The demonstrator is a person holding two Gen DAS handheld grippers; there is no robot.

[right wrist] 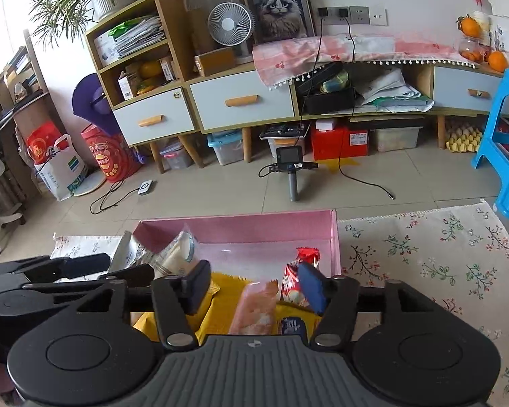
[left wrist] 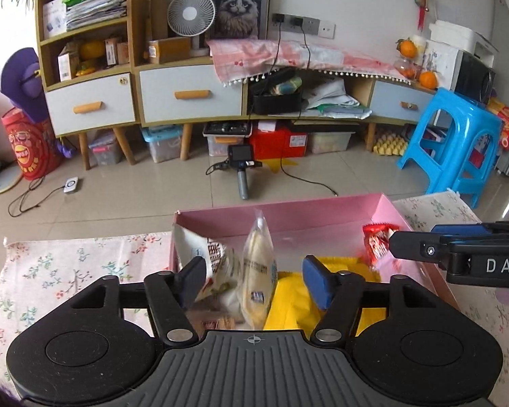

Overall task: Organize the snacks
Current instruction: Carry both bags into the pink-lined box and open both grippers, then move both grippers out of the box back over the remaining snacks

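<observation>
A pink box sits on a floral tablecloth and holds several snack packets. My left gripper hangs open over its left half. A cream bun packet and a white bag with brown print stand loose between the fingers, above a yellow packet. My right gripper is open over the box's right half. A pink packet lies between its fingers, and a red packet leans by the right finger. Each gripper shows in the other's view: right gripper, left gripper.
The tablecloth spreads wide to the right of the box. Beyond the table edge is tiled floor with a handheld camera and cables. A blue plastic stool stands at the right, and a low cabinet lines the wall.
</observation>
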